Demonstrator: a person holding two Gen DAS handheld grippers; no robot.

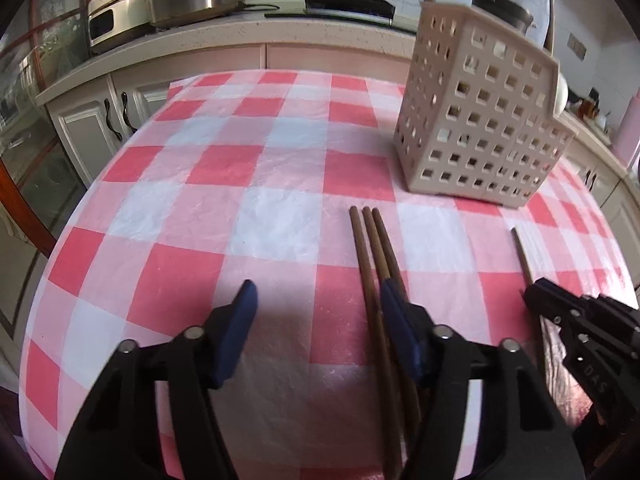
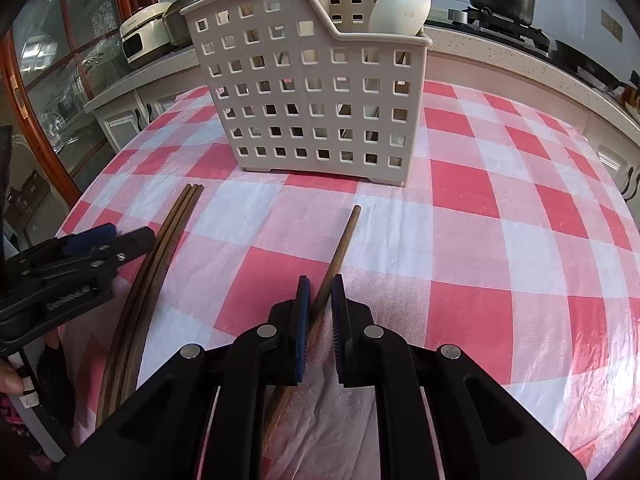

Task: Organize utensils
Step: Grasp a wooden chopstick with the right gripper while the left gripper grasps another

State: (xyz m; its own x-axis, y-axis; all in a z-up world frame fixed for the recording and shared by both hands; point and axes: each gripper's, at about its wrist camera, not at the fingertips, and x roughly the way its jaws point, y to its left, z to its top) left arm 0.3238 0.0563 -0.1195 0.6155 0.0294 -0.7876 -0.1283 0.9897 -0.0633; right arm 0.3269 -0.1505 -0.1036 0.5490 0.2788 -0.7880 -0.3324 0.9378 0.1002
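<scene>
Your right gripper has its jaws narrowed around a single wooden chopstick, which lies on the tabletop pointing toward the perforated utensil caddy. Whether the pads already pinch it is unclear. Your left gripper hangs wide open, holding nothing; its right finger sits just beside, perhaps over, a bundle of three chopsticks lying side by side.

The likely risk: the grip sits low on a long, thin stick, so it could pivot or slip when lifted, and its tip could catch the caddy's wall. The left finger could also nudge the bundle and scatter it.

Counted: four chopsticks on the tabletop, one caddy, two white spoons standing inside it.
</scene>
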